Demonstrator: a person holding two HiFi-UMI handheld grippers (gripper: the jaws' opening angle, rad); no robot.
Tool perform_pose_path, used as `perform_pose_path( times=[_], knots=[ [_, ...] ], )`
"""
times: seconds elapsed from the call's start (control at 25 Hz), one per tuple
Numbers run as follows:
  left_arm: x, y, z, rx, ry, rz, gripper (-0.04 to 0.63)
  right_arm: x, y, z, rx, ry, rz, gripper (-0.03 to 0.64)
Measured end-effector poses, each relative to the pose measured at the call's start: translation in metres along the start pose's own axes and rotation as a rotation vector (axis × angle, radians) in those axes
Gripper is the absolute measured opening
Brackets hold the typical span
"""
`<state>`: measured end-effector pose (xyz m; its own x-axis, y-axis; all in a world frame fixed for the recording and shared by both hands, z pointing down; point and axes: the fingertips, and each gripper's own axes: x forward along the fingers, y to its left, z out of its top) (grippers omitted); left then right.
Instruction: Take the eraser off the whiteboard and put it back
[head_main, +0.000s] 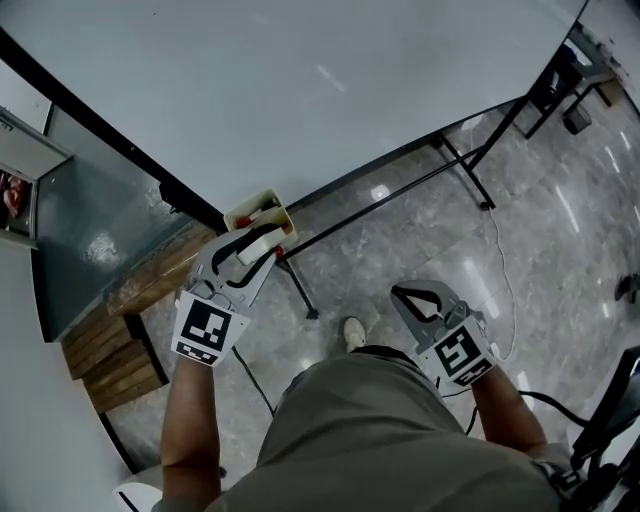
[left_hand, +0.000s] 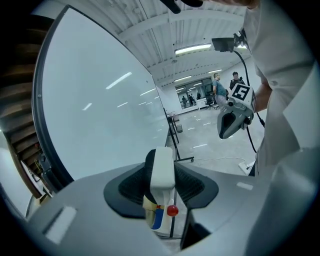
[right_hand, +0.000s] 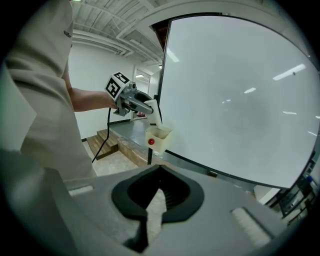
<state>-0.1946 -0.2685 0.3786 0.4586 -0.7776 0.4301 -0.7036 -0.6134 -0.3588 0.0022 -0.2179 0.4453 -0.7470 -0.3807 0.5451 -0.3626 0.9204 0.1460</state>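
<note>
Head view: the left tongs (head_main: 258, 247) grip the white eraser (head_main: 262, 238) just above the small beige holder (head_main: 272, 198) hung on the lower edge of the whiteboard (head_main: 300, 90). The right tongs (head_main: 408, 294) hang low over the floor (head_main: 560, 230), well apart from the board.

Left gripper view: both pads press on the eraser's sides, which stands upright between them. The holder lies directly beneath, with a red-capped marker (left_hand: 172, 210) in it. The eraser touches neither board nor holder.

Right gripper view: these jaws are closed together on nothing and take no part.

By my reading, the taking-off is done. What is left is to return the eraser, probably by lowering it into the holder and releasing it, though it might belong on the board's face instead.
</note>
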Motion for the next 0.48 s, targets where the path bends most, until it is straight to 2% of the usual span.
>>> perform_pose_path(
  times=[0.48],
  knots=[
    [0.043,0.008,-0.034,-0.016,0.080,-0.018,0.166,0.018,-0.038,-0.007,-0.002,0.002,0.032,0.002]
  ],
)
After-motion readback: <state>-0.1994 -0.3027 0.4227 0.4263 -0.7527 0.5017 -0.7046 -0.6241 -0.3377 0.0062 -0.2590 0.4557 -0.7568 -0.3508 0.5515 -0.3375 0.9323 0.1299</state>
